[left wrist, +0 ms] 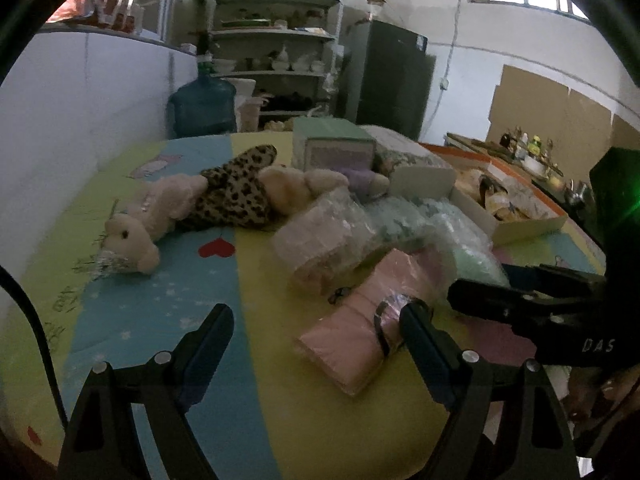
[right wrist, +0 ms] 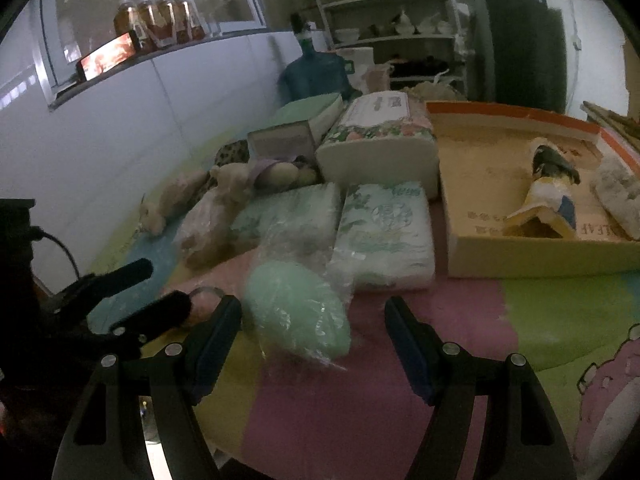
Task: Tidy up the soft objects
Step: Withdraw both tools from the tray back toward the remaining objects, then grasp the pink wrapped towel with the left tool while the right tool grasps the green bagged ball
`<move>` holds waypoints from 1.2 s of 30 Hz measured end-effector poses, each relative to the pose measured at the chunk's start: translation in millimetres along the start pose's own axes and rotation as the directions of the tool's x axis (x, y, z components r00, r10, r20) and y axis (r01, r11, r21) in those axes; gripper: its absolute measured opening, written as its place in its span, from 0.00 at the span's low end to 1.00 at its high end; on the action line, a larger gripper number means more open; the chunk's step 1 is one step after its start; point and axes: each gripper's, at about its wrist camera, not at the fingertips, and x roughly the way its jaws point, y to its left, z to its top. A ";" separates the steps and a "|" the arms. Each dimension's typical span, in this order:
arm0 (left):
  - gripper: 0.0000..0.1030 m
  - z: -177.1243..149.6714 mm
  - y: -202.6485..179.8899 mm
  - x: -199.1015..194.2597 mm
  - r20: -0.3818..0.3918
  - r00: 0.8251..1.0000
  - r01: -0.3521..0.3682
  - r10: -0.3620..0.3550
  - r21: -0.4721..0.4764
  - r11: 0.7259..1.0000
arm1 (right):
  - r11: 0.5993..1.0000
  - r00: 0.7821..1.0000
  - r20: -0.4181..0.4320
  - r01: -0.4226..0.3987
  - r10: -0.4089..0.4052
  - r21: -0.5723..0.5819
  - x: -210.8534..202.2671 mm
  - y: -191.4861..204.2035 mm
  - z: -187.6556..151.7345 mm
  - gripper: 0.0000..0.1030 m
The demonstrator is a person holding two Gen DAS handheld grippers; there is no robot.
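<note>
My left gripper (left wrist: 316, 330) is open above the colourful mat, its right finger beside a folded pink cloth (left wrist: 360, 336) with a dark band. A cream plush bunny (left wrist: 140, 224), a leopard-print heart cushion (left wrist: 236, 192) and a beige teddy (left wrist: 296, 186) lie farther back. My right gripper (right wrist: 314, 334) is open, and a mint-green soft item in a clear bag (right wrist: 296, 312) lies between its fingers. Tissue packs (right wrist: 384, 232) lie behind it. The right gripper also shows in the left wrist view (left wrist: 520, 296), and the left gripper in the right wrist view (right wrist: 132, 300).
An open cardboard box (right wrist: 532, 252) at the right holds a plush doll (right wrist: 552, 188) and a grey fluffy item (right wrist: 616, 192). A floral tissue box (right wrist: 380, 140) and a green box (right wrist: 296, 128) stand at the back. A white wall runs along the left.
</note>
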 end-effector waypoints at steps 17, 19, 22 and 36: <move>0.48 -8.4 -19.9 -2.1 0.004 0.993 0.115 -0.116 0.038 0.993 | 0.999 0.999 0.012 -0.053 0.053 -0.001 -11.9 2.7 -8.0 0.48; 0.47 -8.8 -19.4 -7.5 0.015 0.993 0.117 -0.118 0.030 0.993 | 0.998 0.998 0.019 -0.057 0.057 -0.006 -15.5 3.5 -8.0 0.48; 0.46 -7.8 -18.7 -18.1 0.043 0.992 0.114 -0.115 0.023 0.993 | 0.998 0.997 0.039 -0.064 0.064 -0.015 -24.0 5.4 -7.1 0.48; 0.43 23.5 -45.0 -49.8 0.155 0.979 0.123 -0.129 0.049 0.991 | 0.999 0.985 0.165 -0.040 0.041 -0.008 -70.0 -9.4 9.2 0.48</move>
